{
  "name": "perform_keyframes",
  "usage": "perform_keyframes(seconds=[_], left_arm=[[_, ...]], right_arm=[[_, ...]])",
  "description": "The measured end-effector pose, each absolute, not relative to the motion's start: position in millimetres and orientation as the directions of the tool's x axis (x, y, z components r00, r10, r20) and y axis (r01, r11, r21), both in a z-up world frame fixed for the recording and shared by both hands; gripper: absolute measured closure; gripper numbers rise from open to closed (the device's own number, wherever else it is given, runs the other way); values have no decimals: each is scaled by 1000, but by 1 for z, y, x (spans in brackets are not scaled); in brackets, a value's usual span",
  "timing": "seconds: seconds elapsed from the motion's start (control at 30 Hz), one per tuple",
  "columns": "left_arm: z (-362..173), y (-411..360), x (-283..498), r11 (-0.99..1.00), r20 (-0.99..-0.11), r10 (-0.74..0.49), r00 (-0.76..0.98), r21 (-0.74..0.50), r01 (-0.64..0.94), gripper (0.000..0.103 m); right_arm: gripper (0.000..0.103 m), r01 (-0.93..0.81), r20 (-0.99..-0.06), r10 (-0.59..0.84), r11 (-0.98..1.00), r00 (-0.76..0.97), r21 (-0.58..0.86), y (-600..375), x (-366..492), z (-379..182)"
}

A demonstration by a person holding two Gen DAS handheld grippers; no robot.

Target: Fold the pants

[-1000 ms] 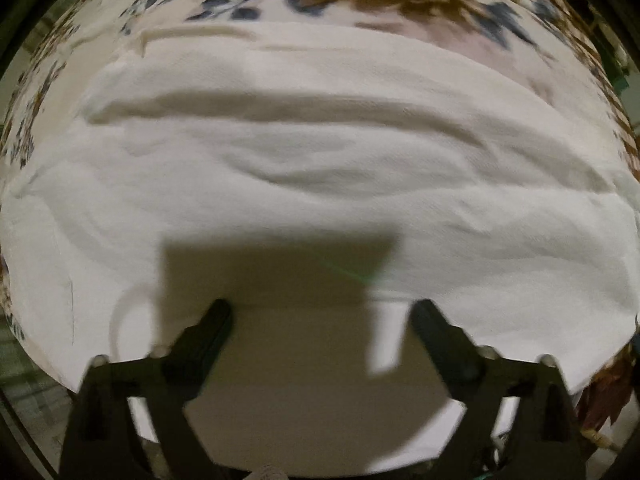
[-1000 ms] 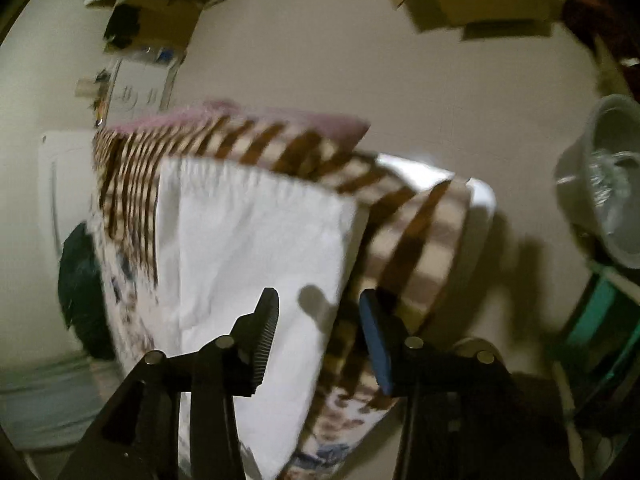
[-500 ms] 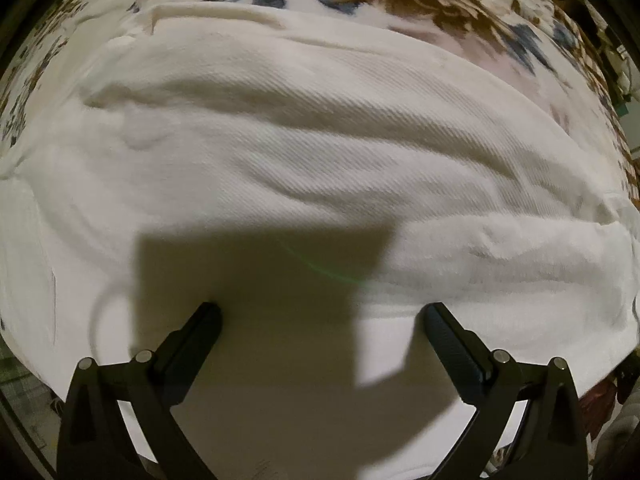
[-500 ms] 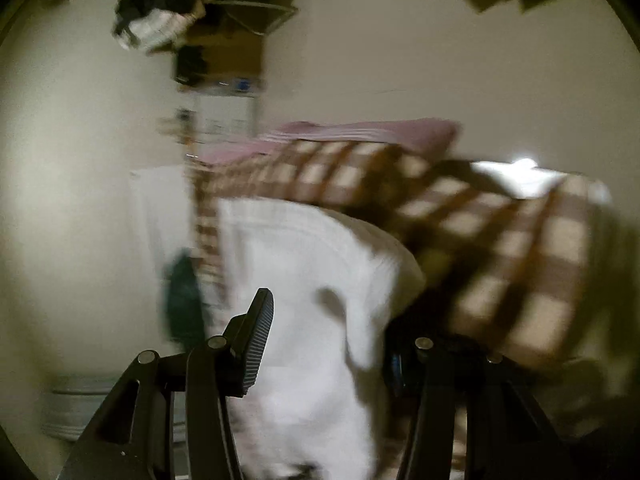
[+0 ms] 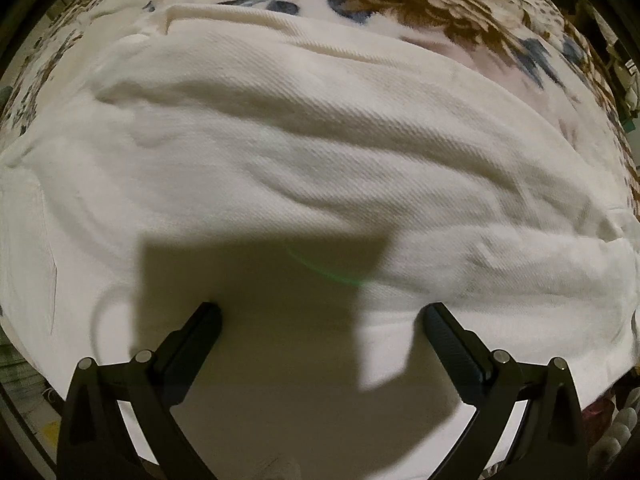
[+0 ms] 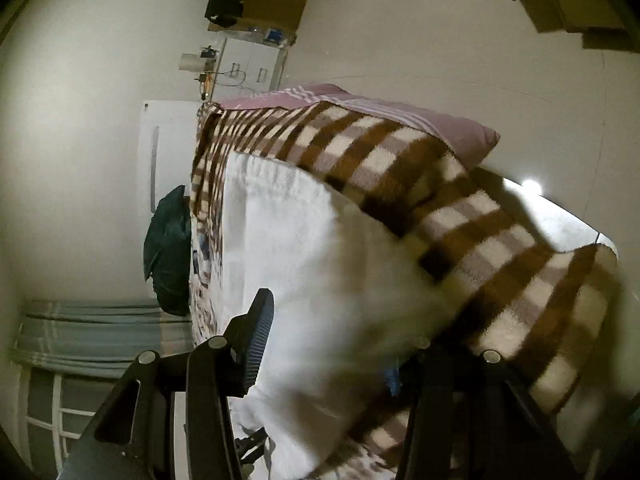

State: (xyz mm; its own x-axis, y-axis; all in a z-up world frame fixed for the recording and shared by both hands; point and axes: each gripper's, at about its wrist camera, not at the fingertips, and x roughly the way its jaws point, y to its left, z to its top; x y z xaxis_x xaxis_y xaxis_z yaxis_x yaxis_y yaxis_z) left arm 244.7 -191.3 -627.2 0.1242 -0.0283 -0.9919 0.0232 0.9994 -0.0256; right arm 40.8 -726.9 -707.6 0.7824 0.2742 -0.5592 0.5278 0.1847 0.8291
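The left hand-held gripper [image 5: 320,316] hangs spread above the white pants [image 5: 320,152], which fill mid-frame on the floral bedspread [image 5: 400,8]. The right hand-held gripper [image 6: 336,332] straddles a raised fold, its pads seemingly not pinching. The pants look soft, limp and light; an edge or hem seems the best place to grip.

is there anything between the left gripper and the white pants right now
Nothing visible. In the left wrist view the left gripper points down at the white pants, jaws spread wide, with only bare cloth and the gripper's own shadow between and ahead of its fingers. The pants lie on the flowered blanket.
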Motion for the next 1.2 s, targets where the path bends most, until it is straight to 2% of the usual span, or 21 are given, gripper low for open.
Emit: perform_keyframes(seconds=[0.1,0.23,0.3,0.4,0.57,0.63,0.67,0.83,0.87,0.9,0.97,1.03,1.07,1.1,1.2], left_arm=[[-627,-191,234,999,-991,-28,131,-25,20,0],[-618,-177,207,1000,-990,-26,138,-24,18,0],[-613,-168,198,999,-989,-28,144,-26,19,0],[-609,-163,195,999,-989,-30,146,-28,20,0],[-609,-166,189,1000,-985,-21,169,-19,13,0],[-608,-166,189,1000,-986,-20,167,-18,14,0],[-608,-166,189,1000,-986,-22,164,-19,15,0],[-605,-164,189,999,-986,-36,165,-32,28,0],[-603,-163,189,999,-986,-35,162,-31,27,0],[-603,-162,189,999,-987,-34,155,-30,27,0],[-603,-161,193,999,-989,-33,143,-29,26,0],[-603,-161,195,999,-991,-32,131,-28,29,0],[-602,-160,196,999,-992,-35,125,-31,37,0],[-602,-159,196,999,-991,-38,125,-32,44,0],[-596,-157,197,995,-988,-49,144,-37,90,0]], right_arm=[[44,528,-555,252,172,793,832,-726,47,-706],[44,558,-597,204,222,776,800,-718,71,-702],[67,560,-595,174,213,785,801,-714,75,-696],[70,553,-590,138,235,795,799,-708,79,-682],[69,555,-569,121,127,814,822,-707,66,-701],[80,578,-596,82,170,798,798,-703,67,-685],[90,580,-601,65,196,797,791,-699,66,-674],[91,529,-569,71,287,820,799,-680,79,-631],[88,535,-580,86,298,810,791,-678,84,-632],[76,544,-591,101,293,800,786,-677,87,-636],[74,599,-634,120,232,764,766,-684,98,-661],[79,621,-646,95,197,758,758,-691,101,-673],[90,634,-655,80,188,751,750,-694,101,-674],[94,644,-664,65,187,745,742,-695,100,-671],[96,638,-653,10,205,757,742,-686,93,-645]])
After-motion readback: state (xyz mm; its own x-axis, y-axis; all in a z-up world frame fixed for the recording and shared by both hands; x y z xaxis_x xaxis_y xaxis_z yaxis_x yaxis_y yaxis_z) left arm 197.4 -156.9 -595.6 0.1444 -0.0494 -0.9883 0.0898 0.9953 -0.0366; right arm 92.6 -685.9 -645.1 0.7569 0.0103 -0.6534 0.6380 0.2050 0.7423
